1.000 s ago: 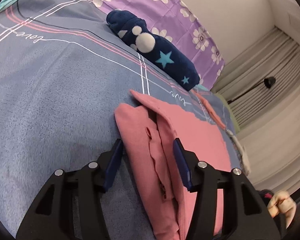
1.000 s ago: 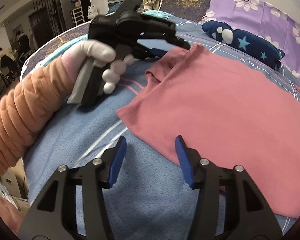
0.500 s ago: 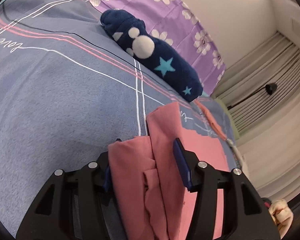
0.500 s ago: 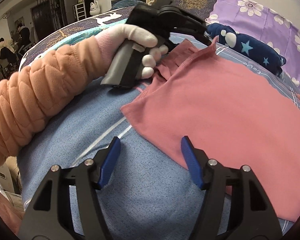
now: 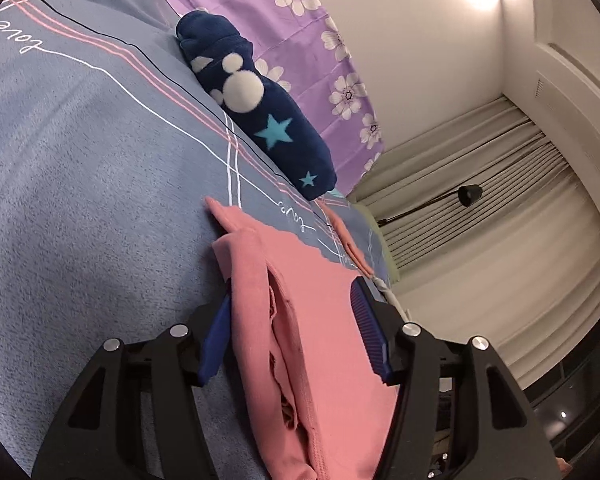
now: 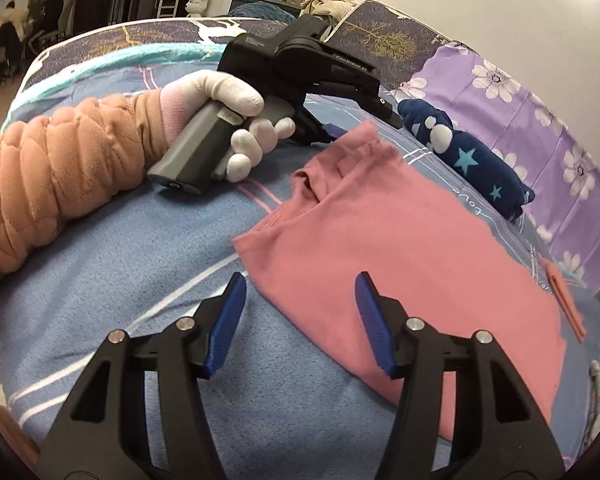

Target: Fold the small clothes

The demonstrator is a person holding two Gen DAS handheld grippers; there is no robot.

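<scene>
left gripper (image 5: 290, 320): opening, bunched edge of pink garment (image 6: 400, 248) between the pads, likely no real squeeze, hard to tell
right gripper (image 6: 300, 320): closing on nothing, hovering over near corner
where: flat on blue bedspread (image 6: 120, 280), near navy plush roll (image 6: 468, 160)
progress: barely begun, main folds left
look: soft, thin, rumpled at left edge
</scene>
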